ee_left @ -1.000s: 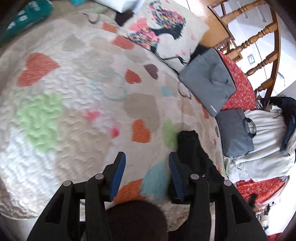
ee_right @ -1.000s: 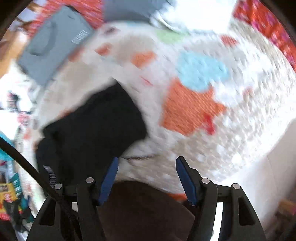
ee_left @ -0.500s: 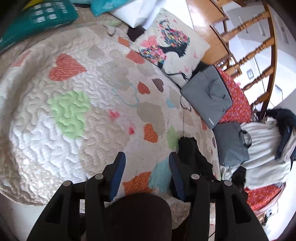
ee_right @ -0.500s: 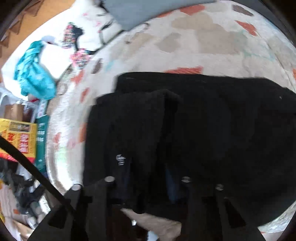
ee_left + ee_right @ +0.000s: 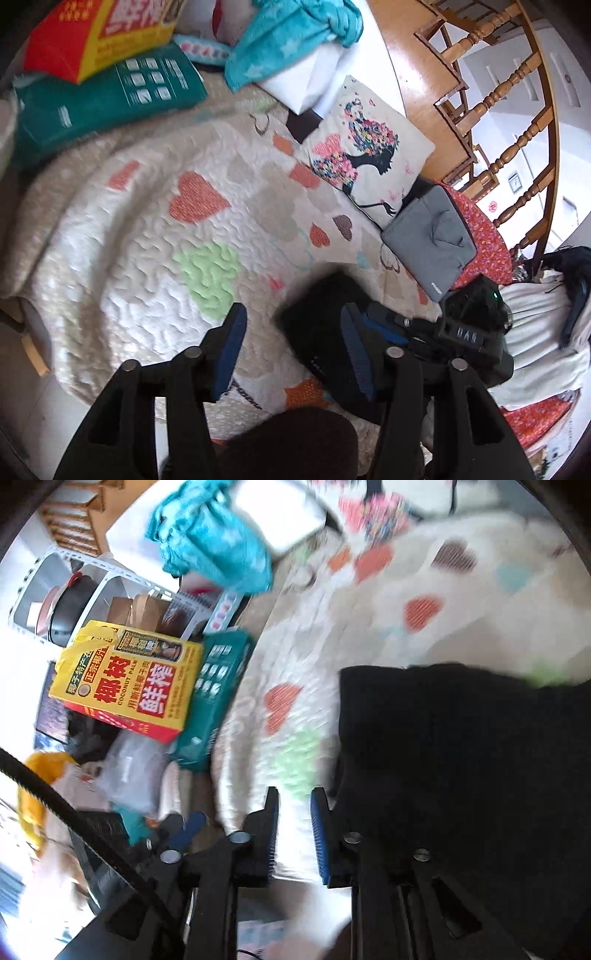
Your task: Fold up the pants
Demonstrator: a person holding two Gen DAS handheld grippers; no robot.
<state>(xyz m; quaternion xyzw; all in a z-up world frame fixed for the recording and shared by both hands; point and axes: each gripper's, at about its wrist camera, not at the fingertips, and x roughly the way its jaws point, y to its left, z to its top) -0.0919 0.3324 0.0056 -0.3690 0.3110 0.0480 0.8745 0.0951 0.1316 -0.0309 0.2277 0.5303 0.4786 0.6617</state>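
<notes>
The black pants (image 5: 317,317) lie bunched on a heart-patterned quilt (image 5: 155,258). In the left wrist view my left gripper (image 5: 293,347) is open and empty, its right finger just over the pants' left edge. The right gripper's body (image 5: 461,332) shows beside the pants there. In the right wrist view my right gripper (image 5: 293,830) has its jaws narrowed with a small gap and nothing between them; the pants (image 5: 461,757) fill the right side, beside and over its right finger.
A printed cushion (image 5: 365,155), two grey bags (image 5: 432,240) and a wooden railing (image 5: 517,129) lie to the right. A yellow-red carton (image 5: 125,683), a green box (image 5: 214,694) and a teal cloth (image 5: 210,542) crowd the quilt's far-left edge.
The right gripper has swung left off the pants and narrowed its jaws. The pants now lie further left and closer to my left gripper, which has pulled back.
</notes>
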